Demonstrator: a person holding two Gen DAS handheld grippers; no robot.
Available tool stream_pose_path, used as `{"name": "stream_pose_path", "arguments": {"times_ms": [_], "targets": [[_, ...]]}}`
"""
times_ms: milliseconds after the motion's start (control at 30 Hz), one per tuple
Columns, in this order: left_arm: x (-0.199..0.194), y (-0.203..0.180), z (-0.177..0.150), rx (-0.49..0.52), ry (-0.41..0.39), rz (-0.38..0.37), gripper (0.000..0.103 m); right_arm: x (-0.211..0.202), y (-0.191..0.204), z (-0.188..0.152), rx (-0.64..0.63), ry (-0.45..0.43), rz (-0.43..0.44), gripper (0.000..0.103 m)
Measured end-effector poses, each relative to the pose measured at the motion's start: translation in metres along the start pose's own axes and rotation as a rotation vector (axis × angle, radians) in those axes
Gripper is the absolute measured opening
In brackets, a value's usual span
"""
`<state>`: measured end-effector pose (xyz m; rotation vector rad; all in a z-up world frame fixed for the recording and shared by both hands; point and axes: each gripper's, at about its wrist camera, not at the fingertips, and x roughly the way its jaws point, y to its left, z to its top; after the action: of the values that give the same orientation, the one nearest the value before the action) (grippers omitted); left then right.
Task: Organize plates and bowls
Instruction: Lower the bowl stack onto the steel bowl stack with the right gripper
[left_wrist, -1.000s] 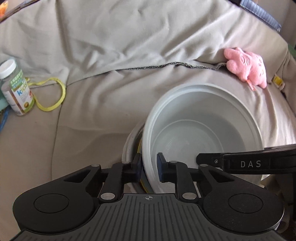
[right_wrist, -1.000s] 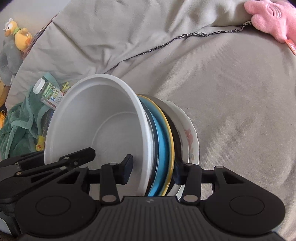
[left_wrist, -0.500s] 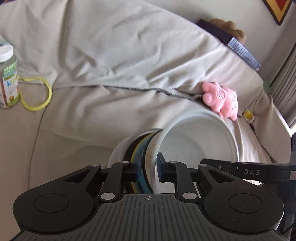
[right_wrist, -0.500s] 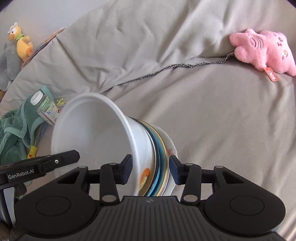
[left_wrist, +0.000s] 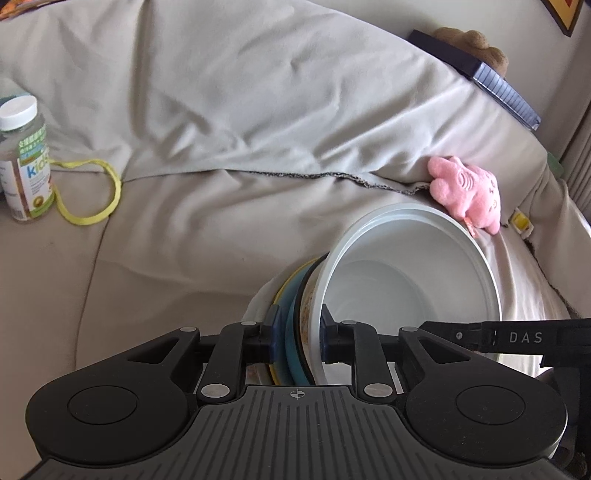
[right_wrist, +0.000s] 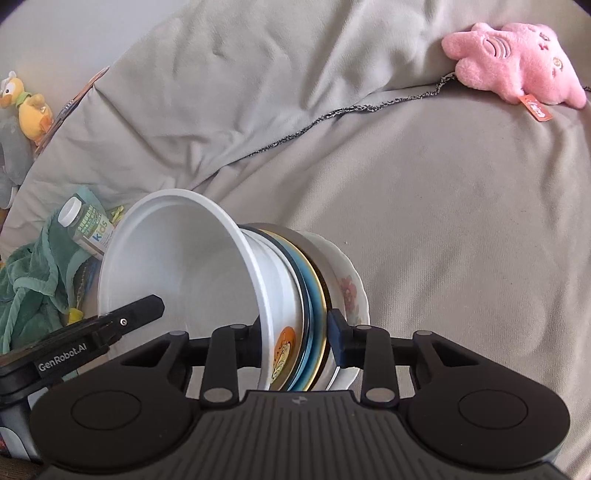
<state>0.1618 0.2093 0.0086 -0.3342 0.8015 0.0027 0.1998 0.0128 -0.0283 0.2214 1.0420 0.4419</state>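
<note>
2 readable marks: "kids" on the bottle (left_wrist: 26, 158), "GenRobot.AI" on the left gripper (right_wrist: 62, 363).

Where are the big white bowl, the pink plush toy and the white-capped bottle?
big white plastic bowl (right_wrist: 177, 273): right wrist view, on its inner wall.
pink plush toy (right_wrist: 517, 66): right wrist view, on its body.
clear white-capped bottle (left_wrist: 26, 162): left wrist view, on its label.

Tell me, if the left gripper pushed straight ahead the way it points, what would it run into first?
The left gripper already has the stack of plates and bowls between its jaws, which are opening. Beyond the stack lies the grey cloth; depth is hard to judge.
</note>
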Motion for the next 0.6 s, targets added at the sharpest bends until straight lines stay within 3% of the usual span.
{"name": "stream_pose_path", "arguments": {"times_ms": [367, 600], "targets": [[-0.007, 0.005, 0.005, -0.042, -0.043, -0.051, 0.022, -0.022, 0.004, 0.009, -0.057, -0.094, 0.010, 0.032], [0.007, 0.009, 0.008, -0.033, -0.020, -0.015, 0.028, -0.001, 0.007, 0.021, -0.066, -0.065, -0.045, 0.031]]}}
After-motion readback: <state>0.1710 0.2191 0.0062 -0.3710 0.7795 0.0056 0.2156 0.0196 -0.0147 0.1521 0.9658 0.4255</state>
